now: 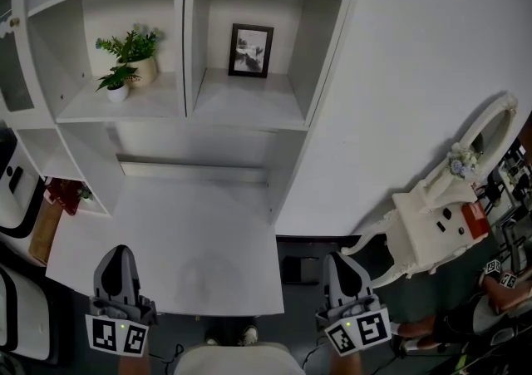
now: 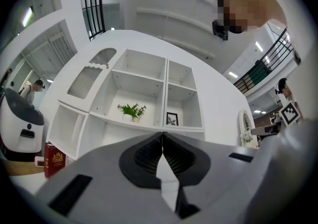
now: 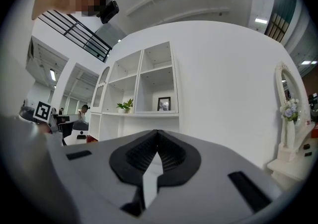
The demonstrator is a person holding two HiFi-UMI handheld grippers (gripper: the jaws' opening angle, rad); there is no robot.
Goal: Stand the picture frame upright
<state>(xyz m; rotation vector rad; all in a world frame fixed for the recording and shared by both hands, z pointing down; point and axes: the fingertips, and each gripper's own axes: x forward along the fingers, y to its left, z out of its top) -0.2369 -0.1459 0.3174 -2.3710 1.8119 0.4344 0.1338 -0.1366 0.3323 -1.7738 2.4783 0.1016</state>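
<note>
Location of the picture frame [image 1: 250, 51]? (A)

Right-hand cubby of the white shelf unit [image 1: 188, 32], set toward the back wall. It reads as already upright, perhaps leaning slightly back; the tilt cannot be resolved from here. (B)

Tools? (A)

Left tool [image 1: 120, 255] and right tool [image 1: 336, 261] are both clenched on nothing, with the jaws pressed together in each gripper view. Both are held low at the near edge of the worktop [image 1: 191, 224], well apart from the frame. (B)

Procedure if a correction is wanted? (A)

Judgement only. Release one tool on the way in, enter the cubby square from the front, and take the frame by a side edge, not the glass. Keep the other tool beside it as a stop so the base does not slide on the smooth shelf. Any back stand is hidden here, so confirm the frame bears its own weight before letting go. Main risk: clipping the cubby divider. (B)

Contents of the other compartments? (A)

Left cubby, same row: two potted plants, the larger pot [image 1: 143, 66] behind and the small white pot [image 1: 117, 92] in front, each with green foliage. Upper cubbies: nothing seen in the parts visible. Low open compartment at far left: a red box [image 1: 63, 193]. (B)
</note>
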